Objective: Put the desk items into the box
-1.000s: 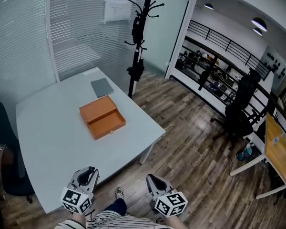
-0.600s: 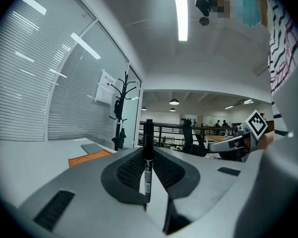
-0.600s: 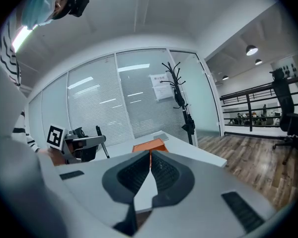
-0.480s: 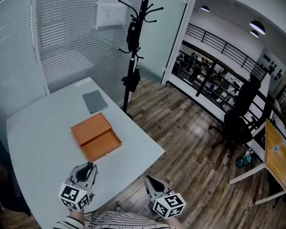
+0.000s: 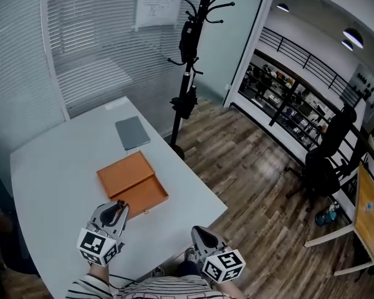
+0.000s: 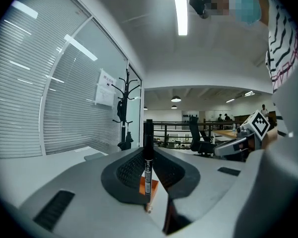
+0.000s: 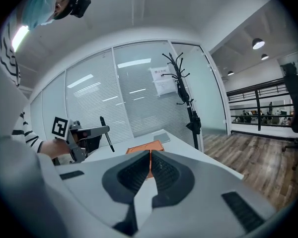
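At the near edge of the white desk, the left tool is gripping a black pen between its jaws, with the pen standing upright out of the pads. The orange box is lying open just ahead of that tool, its two shallow halves side by side and both looking empty. A flat grey item, notebook or tablet I cannot tell, is resting on the desk beyond the box. The right tool is hanging off the desk's corner above the wooden floor, its jaws pressed together with nothing between them.

The step in hand appears to be carrying the pen to the box. The next move is calling for the left tool to bring the pen over the nearer open half, tip it toward level so it fits the shallow tray, and then part its jaws. The grey item is waiting its turn.
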Tool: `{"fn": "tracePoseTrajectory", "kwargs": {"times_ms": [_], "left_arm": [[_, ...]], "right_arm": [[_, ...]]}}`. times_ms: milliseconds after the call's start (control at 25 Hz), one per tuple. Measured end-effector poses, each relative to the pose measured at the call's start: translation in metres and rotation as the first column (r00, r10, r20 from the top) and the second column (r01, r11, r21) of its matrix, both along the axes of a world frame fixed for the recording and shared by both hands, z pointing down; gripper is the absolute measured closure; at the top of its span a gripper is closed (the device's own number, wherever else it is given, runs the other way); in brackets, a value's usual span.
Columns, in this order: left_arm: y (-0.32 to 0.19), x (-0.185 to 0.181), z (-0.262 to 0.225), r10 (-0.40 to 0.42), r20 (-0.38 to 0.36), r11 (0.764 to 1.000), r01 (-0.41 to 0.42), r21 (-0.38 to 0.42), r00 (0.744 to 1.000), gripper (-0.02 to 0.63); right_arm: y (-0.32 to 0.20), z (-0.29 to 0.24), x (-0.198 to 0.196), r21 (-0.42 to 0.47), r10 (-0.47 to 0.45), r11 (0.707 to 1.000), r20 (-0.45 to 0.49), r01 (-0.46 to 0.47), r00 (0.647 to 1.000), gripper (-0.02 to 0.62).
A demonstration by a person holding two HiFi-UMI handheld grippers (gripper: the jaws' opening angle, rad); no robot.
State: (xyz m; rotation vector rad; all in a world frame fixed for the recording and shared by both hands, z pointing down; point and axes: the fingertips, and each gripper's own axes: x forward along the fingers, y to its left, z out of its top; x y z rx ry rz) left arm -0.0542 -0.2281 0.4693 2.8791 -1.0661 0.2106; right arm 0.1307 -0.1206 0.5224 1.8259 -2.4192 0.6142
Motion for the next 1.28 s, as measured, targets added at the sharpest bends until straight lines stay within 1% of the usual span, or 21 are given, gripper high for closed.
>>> {"fn": "tracePoseTrajectory", "kwargs": {"times_ms": [120, 240, 320, 400, 520, 640, 760, 880, 1000, 1280], "left_arm": [[-0.019, 0.010, 0.009, -0.009, 0.036, 1.000, 0.009, -0.007, 0.999, 0.545], [-0.035, 0.020, 0.019, -0.025, 0.078, 0.999, 0.027, -0.025, 0.997, 0.545], [-0.044, 0.025, 0.029, -0.036, 0.118, 0.998, 0.042, -0.045, 0.992, 0.545], [-0.055, 0.030, 0.042, -0.046, 0.174, 0.996, 0.057, -0.062, 0.984, 0.545], [-0.070, 0.034, 0.061, -0.053, 0.265, 0.995, 0.073, -0.065, 0.963, 0.545], [-0.084, 0.038, 0.081, -0.055, 0.334, 0.993, 0.085, -0.077, 0.941, 0.545], [-0.094, 0.043, 0.106, -0.038, 0.412, 0.990, 0.090, -0.107, 0.910, 0.545], [-0.102, 0.046, 0.130, -0.019, 0.468, 0.985, 0.097, -0.144, 0.884, 0.545], [-0.108, 0.045, 0.150, 0.002, 0.507, 0.978, 0.105, -0.182, 0.862, 0.545], [-0.113, 0.046, 0.186, 0.042, 0.552, 0.955, 0.129, -0.268, 0.833, 0.545]], "right_arm": [[-0.024, 0.003, 0.005, -0.004, -0.042, 0.999, 0.001, 0.042, 0.999, 0.569], [-0.049, 0.005, 0.010, -0.017, -0.103, 0.995, -0.006, 0.102, 0.995, 0.569], [-0.065, 0.003, 0.013, -0.019, -0.146, 0.989, -0.016, 0.146, 0.989, 0.569], [-0.080, 0.002, 0.018, -0.020, -0.181, 0.983, -0.024, 0.181, 0.983, 0.569], [-0.099, 0.000, 0.021, -0.019, -0.225, 0.974, -0.026, 0.225, 0.974, 0.569], [-0.115, -0.001, 0.023, -0.013, -0.263, 0.965, -0.030, 0.262, 0.964, 0.569], [-0.126, -0.001, 0.029, -0.010, -0.281, 0.960, -0.025, 0.281, 0.959, 0.569], [-0.134, 0.001, 0.035, -0.011, -0.295, 0.956, -0.026, 0.295, 0.955, 0.569], [-0.142, 0.003, 0.039, -0.014, -0.303, 0.953, -0.027, 0.303, 0.953, 0.569], [-0.152, 0.005, 0.046, -0.012, -0.313, 0.950, -0.027, 0.313, 0.949, 0.569]]}}
